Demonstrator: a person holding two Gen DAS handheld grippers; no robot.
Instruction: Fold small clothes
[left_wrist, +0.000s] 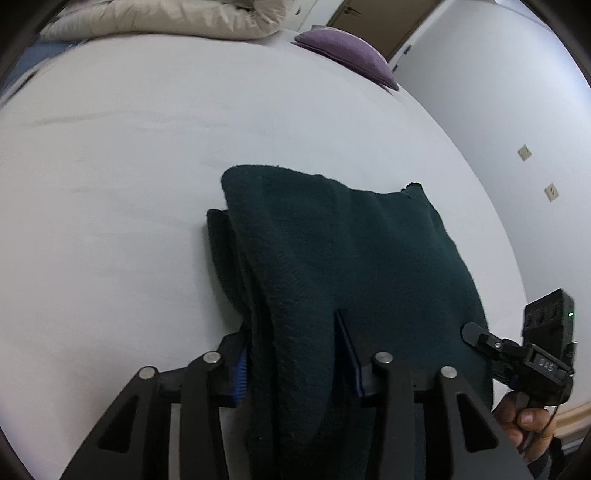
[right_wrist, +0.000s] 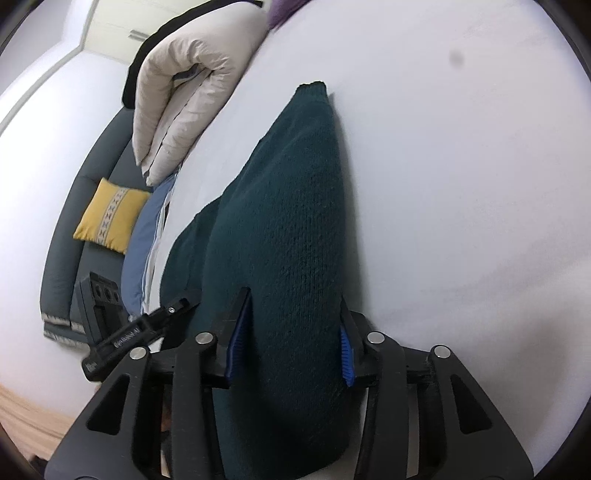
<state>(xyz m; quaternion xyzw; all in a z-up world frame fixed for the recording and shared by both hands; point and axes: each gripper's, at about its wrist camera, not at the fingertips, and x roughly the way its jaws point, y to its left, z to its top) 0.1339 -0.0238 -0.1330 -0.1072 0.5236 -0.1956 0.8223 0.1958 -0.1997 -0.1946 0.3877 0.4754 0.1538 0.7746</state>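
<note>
A dark green knitted garment (left_wrist: 332, 243) lies folded in thick layers on the white bed; it also shows in the right wrist view (right_wrist: 288, 206). My left gripper (left_wrist: 295, 354) is shut on its near edge, with the blue pads (left_wrist: 241, 373) pressed into the folded cloth. My right gripper (right_wrist: 291, 343) is shut on another thick fold of the same garment, its blue pads (right_wrist: 347, 354) on both sides. The right gripper also shows at the lower right of the left wrist view (left_wrist: 517, 354), and the left gripper at the lower left of the right wrist view (right_wrist: 140, 328).
The white bed sheet (left_wrist: 147, 166) spreads around the garment. A beige folded duvet (right_wrist: 184, 81) and a purple pillow (left_wrist: 347, 51) lie at the far end. A grey sofa with a yellow cushion (right_wrist: 110, 216) stands beside the bed. A white wall (left_wrist: 498, 110) is on the right.
</note>
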